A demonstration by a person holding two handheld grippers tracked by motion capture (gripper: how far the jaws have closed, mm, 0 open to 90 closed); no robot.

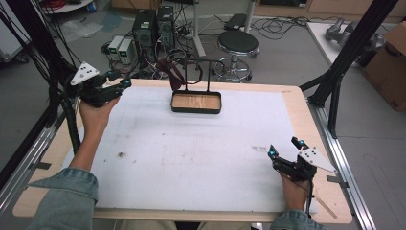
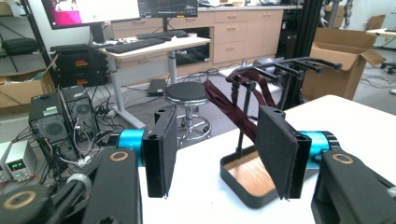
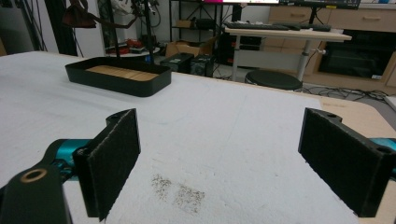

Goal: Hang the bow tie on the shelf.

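Maroon strap [image 1: 168,71] (1) hangs on 1 stand [image 1: 196,101].

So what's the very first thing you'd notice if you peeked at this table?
Probably the black stand at the far middle of the white table, with a wooden-bottomed tray and a dark red strap hanging from its top bars. Next, the two hand-held grippers: the left gripper raised at the far left corner, the right gripper low at the near right, both with nothing between their jaws.
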